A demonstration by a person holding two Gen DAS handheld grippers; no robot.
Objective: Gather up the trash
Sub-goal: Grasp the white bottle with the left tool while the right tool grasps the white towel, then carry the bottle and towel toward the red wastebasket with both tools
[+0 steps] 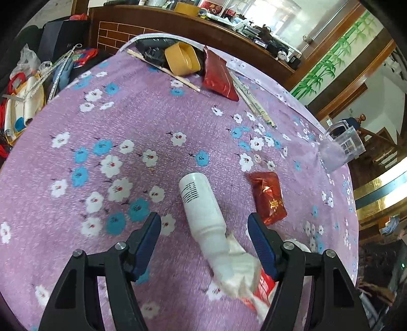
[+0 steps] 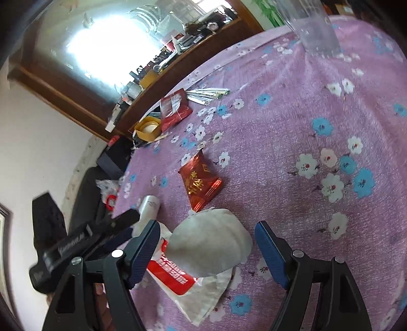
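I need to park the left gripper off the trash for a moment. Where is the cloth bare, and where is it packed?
Bare cloth lies left of the white bottle, running up to the yellow container and chopstick. Crowded: near edge, where bottle, crumpled tissue, red-and-white wrapper and small red packet cluster; also the far edge around the large red packet.

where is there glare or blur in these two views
Right wrist view: the window at upper left is blown out white, and the left gripper at the left edge is smeared with motion blur. Left wrist view: sharp on the white bottle, milder glare at the glass at the top; both views bend the tablecloth edges, fisheye style.
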